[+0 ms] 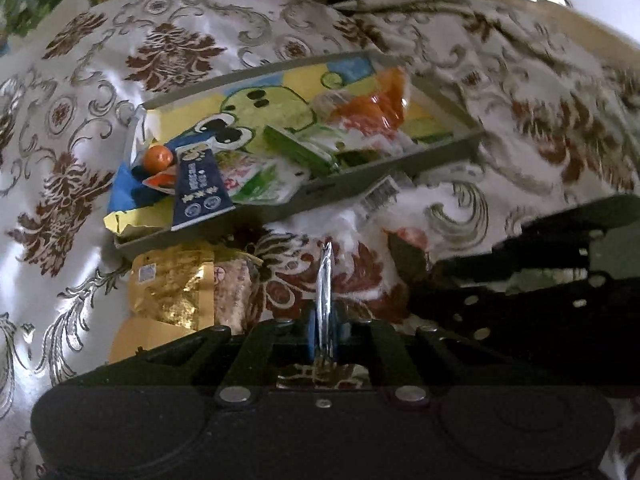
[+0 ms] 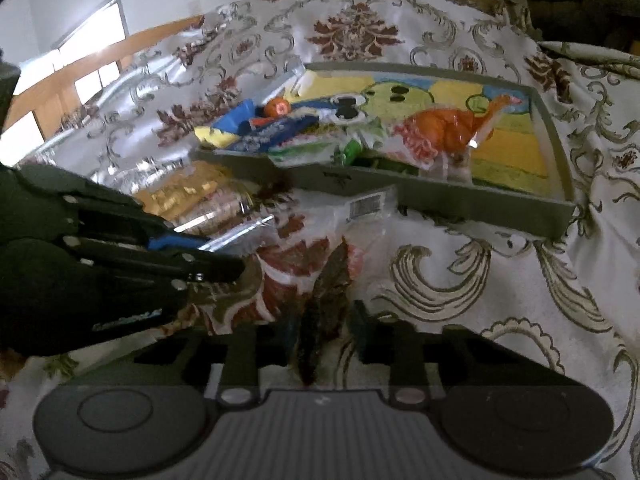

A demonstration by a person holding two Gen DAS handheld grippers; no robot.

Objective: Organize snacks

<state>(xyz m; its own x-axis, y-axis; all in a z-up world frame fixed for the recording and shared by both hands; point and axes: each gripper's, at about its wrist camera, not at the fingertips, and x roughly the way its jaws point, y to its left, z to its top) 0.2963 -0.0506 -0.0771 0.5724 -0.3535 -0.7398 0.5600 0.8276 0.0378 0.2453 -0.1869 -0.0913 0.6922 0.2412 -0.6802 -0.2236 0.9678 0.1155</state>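
A grey tray (image 1: 352,184) with a cartoon frog on its floor holds several snack packets and an orange ball (image 1: 158,157); it also shows in the right wrist view (image 2: 480,204). My left gripper (image 1: 326,320) is shut on a thin silvery clear packet (image 1: 325,284), seen edge-on, in front of the tray. My right gripper (image 2: 320,328) is shut on a dark snack packet (image 2: 324,300) with a white and orange upper part, just in front of the tray. The left gripper shows at the left of the right wrist view (image 2: 224,248).
A gold packet (image 1: 172,288) and a clear packet of pale snacks (image 1: 232,288) lie on the patterned cloth (image 1: 80,80) by the tray's near left corner. A wall with pictures and a window (image 2: 92,28) stands behind.
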